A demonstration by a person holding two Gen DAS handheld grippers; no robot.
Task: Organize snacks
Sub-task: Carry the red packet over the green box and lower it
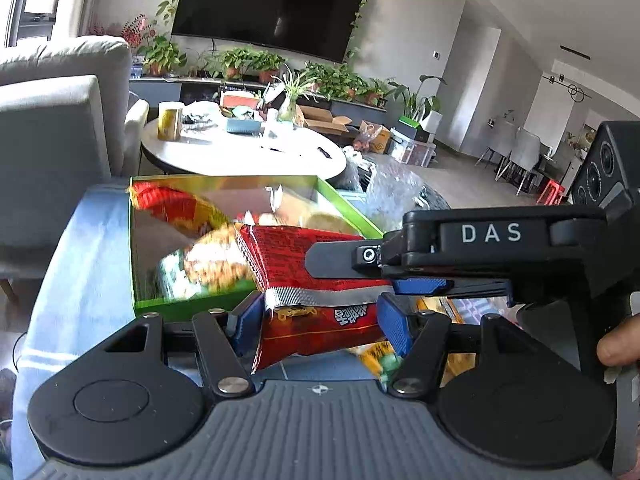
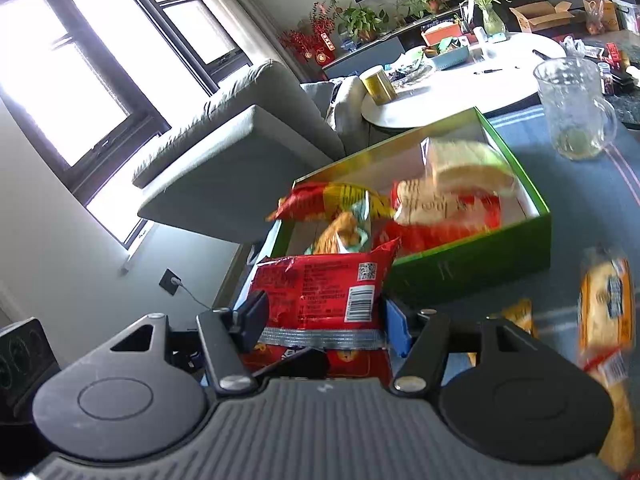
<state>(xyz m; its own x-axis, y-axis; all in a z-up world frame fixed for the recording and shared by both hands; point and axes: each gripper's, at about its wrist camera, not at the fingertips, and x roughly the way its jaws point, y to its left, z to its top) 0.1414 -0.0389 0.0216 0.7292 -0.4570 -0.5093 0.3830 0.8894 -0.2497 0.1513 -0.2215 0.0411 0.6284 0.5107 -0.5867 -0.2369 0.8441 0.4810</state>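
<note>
A red snack packet (image 1: 320,248) with a grey sealed strip hangs just in front of the green box (image 1: 180,308), and both grippers hold it. My left gripper (image 1: 320,324) is shut on it, blue pads pressed against its two sides. My right gripper (image 1: 360,276) reaches in from the right and pinches the packet at the sealed strip. In the right wrist view the same packet (image 2: 320,292) fills the space between the fingers of my right gripper (image 2: 324,320). The green box (image 2: 480,264) lies open behind it, holding several blurred snack bags.
Orange snack packets (image 2: 608,300) lie on the blue-grey cloth to the right of the box. A glass jug (image 2: 572,108) stands beyond them. A grey sofa (image 1: 52,120) is to the left, and a cluttered round white table (image 1: 240,152) sits behind the box.
</note>
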